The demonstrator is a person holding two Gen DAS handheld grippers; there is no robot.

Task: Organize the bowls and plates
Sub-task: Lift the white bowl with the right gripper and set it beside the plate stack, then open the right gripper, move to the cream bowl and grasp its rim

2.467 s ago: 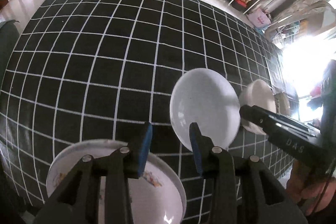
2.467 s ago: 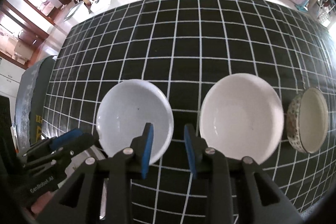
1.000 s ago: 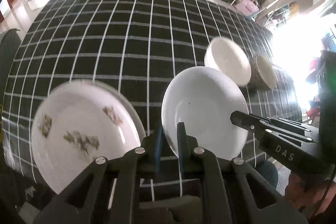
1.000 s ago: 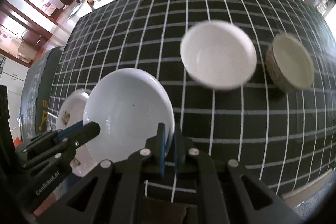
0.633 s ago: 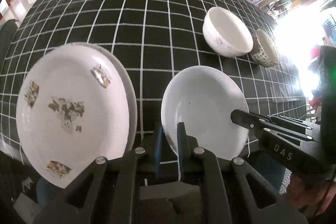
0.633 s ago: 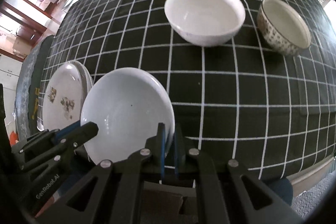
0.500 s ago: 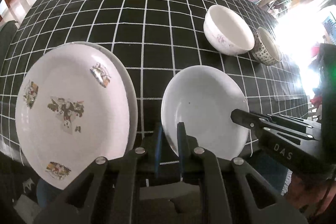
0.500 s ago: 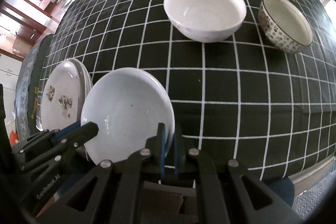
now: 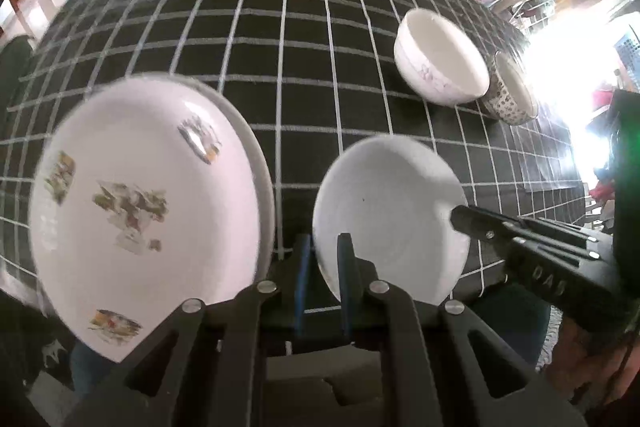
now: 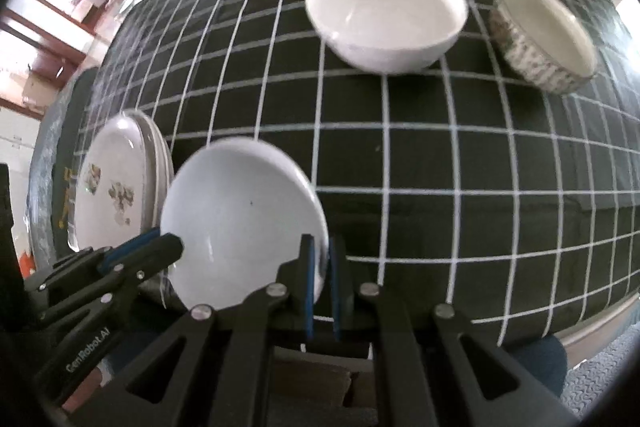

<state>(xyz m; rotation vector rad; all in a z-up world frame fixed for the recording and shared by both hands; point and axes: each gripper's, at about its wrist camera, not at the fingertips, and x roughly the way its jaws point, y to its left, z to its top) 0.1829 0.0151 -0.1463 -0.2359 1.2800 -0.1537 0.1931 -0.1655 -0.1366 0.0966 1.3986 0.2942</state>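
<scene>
Both claws clamp 1 plain white shallow plate (image 9: 384,211), each on an opposite side of its rim.

Left claw (image 9: 322,259): blue pads pinched on the plate's near-left edge, rim between them. Plate tilted, its hollow facing the camera.

Right claw (image 10: 321,267): pads pressed on the plate's right rim. In the left wrist view its black fingers reach onto the plate's far-right edge.

Floral plate (image 9: 140,199): just left of the left claw, white with scattered flower prints. It lies on top of a second plate whose rim shows along its right side. From the right wrist view this stack (image 10: 116,187) sits left of and behind the held plate; whether they touch cannot be told.

White bowl (image 10: 384,15): upright, well ahead of the right claw, a faint pink motif on its outer wall.

Patterned bowl (image 10: 544,35): just right of the white bowl, speckled outer wall, pale inside. In the left wrist view the 2 bowls look close to touching.

Surface (image 9: 304,47): black cloth with a white grid.
</scene>
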